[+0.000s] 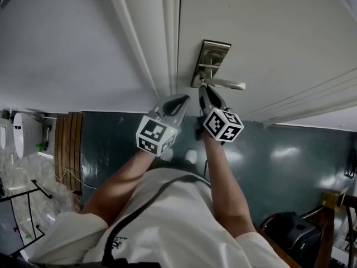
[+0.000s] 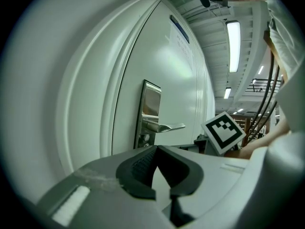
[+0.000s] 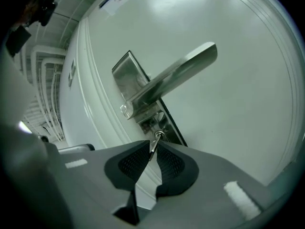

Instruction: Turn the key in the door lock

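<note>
A brushed-metal lock plate with a lever handle is on the white door. In the right gripper view a small silver key sticks out of the keyhole below the handle. My right gripper is shut on the key's head, and the thin blade shows edge-on between the black pads. In the head view that gripper reaches the plate just under the handle. My left gripper hangs beside it, short of the door, shut with nothing in it. From there the plate shows to the right of the door's edge.
The door frame's white moulding runs left of the lock. Below is a dark green floor. A wooden slatted piece stands at the left, and a black case lies at the lower right. The right gripper's marker cube shows in the left gripper view.
</note>
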Tool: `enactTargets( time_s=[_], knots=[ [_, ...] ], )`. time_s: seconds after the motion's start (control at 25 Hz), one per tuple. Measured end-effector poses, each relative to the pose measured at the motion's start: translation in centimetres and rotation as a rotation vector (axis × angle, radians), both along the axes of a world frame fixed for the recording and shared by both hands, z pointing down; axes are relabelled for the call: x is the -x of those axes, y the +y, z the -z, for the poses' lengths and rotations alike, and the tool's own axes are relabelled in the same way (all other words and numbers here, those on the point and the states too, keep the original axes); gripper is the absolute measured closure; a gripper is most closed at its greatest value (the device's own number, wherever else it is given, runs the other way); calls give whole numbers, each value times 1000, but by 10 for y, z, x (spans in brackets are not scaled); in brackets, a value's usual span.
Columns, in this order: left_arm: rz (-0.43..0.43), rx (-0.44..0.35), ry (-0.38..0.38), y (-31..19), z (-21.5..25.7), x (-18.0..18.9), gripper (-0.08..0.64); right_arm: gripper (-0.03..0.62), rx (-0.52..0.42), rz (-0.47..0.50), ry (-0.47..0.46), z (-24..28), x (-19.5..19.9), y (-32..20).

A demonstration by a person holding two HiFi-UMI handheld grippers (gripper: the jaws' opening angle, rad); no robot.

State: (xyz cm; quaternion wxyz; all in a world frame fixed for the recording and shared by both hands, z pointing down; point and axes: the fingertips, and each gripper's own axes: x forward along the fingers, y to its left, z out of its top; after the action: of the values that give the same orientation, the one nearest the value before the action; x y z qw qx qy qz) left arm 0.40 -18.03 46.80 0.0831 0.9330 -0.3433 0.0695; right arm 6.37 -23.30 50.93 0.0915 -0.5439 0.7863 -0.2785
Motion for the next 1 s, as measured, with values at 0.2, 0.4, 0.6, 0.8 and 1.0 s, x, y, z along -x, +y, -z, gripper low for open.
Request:
enactTargets(
  time_s=[0.2, 0.4, 0.6, 0.8, 1.0],
  knots=[
    [-12, -2, 1, 1, 1, 0, 555, 538, 0, -11, 98, 0, 1, 0],
    [-22, 3, -1, 1, -2, 1, 555, 537, -7, -18, 235, -2, 2, -1],
    [-31, 0, -4, 2, -1, 4, 555, 537, -13, -25, 344, -1, 4, 0],
    [-37, -1, -2, 1, -2, 4, 555, 537, -19, -33, 468, -2, 5, -2],
    [-47, 3, -1, 3, -3, 4, 555, 538, -33, -30, 584, -1, 8, 0]
  ],
)
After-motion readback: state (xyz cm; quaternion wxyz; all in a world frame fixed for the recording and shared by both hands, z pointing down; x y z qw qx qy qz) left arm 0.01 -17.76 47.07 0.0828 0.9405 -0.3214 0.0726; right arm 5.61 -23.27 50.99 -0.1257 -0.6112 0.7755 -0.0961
